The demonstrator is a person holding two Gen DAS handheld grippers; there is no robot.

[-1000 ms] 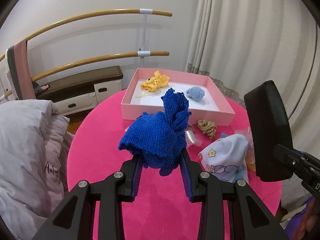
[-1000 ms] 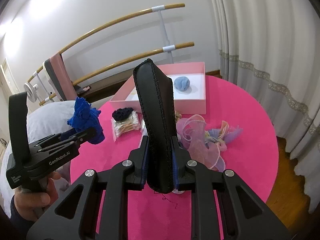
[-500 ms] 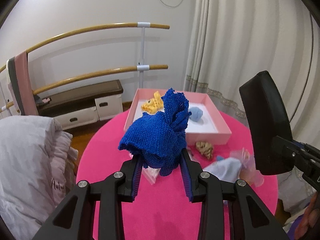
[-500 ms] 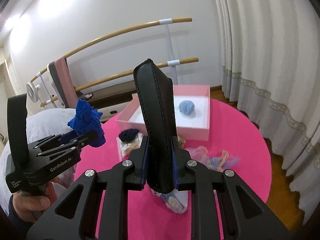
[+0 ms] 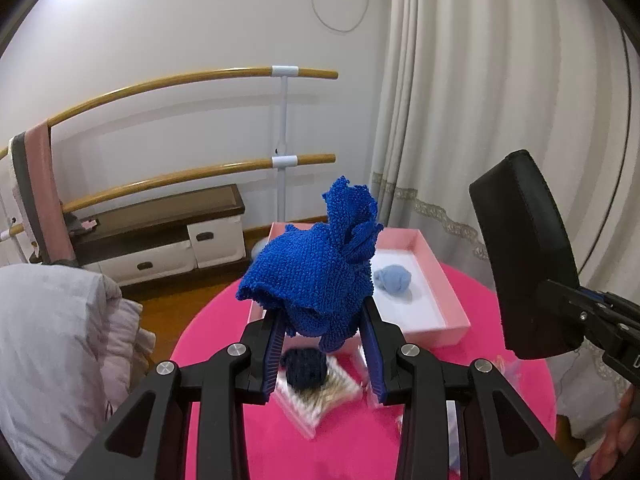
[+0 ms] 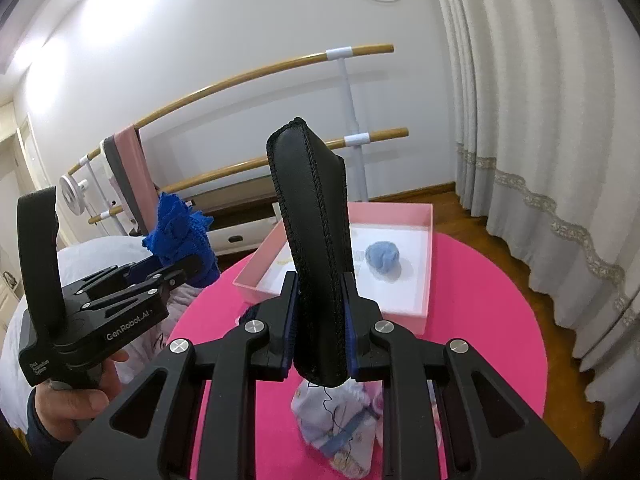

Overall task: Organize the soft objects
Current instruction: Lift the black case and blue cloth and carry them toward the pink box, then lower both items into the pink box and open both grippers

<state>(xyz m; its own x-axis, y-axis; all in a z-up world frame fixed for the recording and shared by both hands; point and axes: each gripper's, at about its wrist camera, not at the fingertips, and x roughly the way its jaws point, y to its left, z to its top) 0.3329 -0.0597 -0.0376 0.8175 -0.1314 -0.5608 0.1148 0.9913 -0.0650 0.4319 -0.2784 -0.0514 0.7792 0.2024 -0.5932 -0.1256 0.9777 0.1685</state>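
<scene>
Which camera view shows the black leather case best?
The right wrist view: the black leather case stands upright in the middle of the picture, clamped in the right tool, its stitched edge sharp. The left wrist view shows it only at the right edge, from one plain side.

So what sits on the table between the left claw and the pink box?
In the left wrist view, a dark navy scrunchie on a clear packet lies there, below the held blue knitted cloth, short of the pink box.
</scene>
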